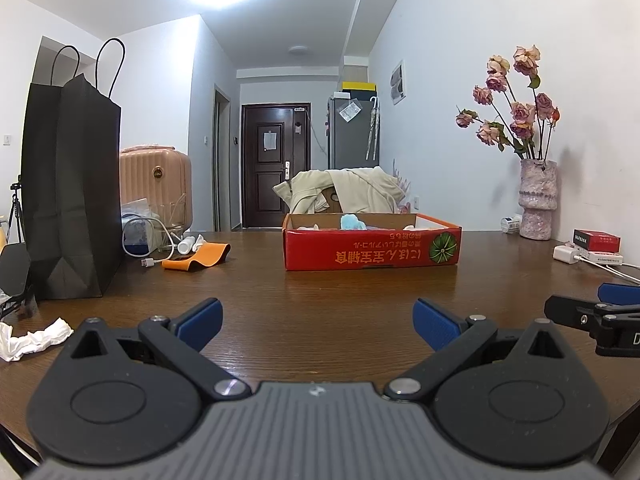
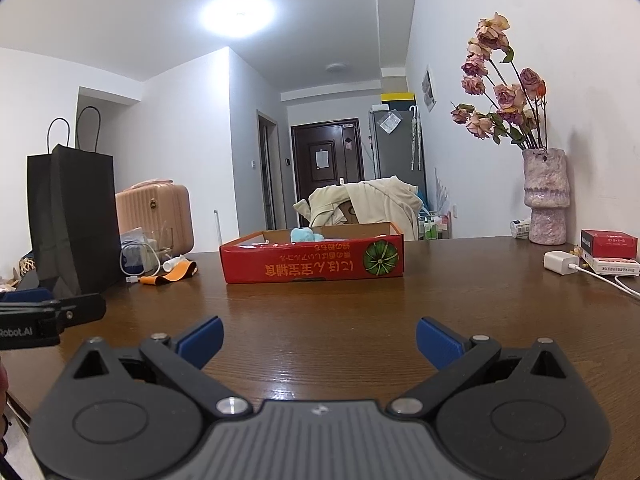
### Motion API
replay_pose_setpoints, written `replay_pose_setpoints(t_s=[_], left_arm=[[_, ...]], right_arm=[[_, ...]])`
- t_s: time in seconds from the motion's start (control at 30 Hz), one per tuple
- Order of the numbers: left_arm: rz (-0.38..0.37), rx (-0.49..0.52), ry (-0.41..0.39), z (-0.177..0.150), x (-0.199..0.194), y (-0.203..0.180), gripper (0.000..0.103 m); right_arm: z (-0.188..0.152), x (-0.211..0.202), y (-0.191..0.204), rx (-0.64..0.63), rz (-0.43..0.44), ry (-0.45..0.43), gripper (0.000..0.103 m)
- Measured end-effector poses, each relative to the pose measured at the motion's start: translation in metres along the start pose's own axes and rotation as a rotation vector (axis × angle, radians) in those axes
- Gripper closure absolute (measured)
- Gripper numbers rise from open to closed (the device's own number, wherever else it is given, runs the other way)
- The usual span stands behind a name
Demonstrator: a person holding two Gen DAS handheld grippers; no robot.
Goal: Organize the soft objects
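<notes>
A red cardboard box (image 1: pixel 372 249) (image 2: pixel 312 260) with a melon picture sits mid-table, well beyond both grippers. A light blue fluffy toy (image 1: pixel 351 222) (image 2: pixel 303 234) pokes above its rim, with pale soft items beside it. My left gripper (image 1: pixel 318 324) hovers low over the near table, open, with nothing between its blue pads. My right gripper (image 2: pixel 319 342) is open and empty too. Each gripper appears at the edge of the other's view: the right gripper (image 1: pixel 600 312) and the left gripper (image 2: pixel 48 312). A crumpled white tissue (image 1: pixel 34 338) lies near the left edge.
A black paper bag (image 1: pixel 68 192) (image 2: pixel 70 216) stands at the left, with a cable, a glass and an orange strap (image 1: pixel 198 258) beside it. At the right are a vase of dried roses (image 1: pixel 538 200) (image 2: pixel 546 196), a charger (image 2: pixel 560 263) and small red and white boxes (image 2: pixel 608 252).
</notes>
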State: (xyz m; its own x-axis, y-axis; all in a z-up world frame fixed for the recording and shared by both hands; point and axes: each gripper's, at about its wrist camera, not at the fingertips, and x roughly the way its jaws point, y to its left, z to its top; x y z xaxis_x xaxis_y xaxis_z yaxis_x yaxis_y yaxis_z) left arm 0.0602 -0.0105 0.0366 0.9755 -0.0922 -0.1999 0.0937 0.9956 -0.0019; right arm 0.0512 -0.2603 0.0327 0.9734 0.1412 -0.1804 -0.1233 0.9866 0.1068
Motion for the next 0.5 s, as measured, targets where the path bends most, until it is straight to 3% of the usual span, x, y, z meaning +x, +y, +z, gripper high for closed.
replay_pose_setpoints(t_s=[0.5], left_arm=[[0.002, 0.004, 0.003, -0.0017, 0.0013, -0.0002, 0.0]], right_arm=[[-0.0013, -0.002, -0.0003, 0.0, -0.005, -0.011, 0.0]])
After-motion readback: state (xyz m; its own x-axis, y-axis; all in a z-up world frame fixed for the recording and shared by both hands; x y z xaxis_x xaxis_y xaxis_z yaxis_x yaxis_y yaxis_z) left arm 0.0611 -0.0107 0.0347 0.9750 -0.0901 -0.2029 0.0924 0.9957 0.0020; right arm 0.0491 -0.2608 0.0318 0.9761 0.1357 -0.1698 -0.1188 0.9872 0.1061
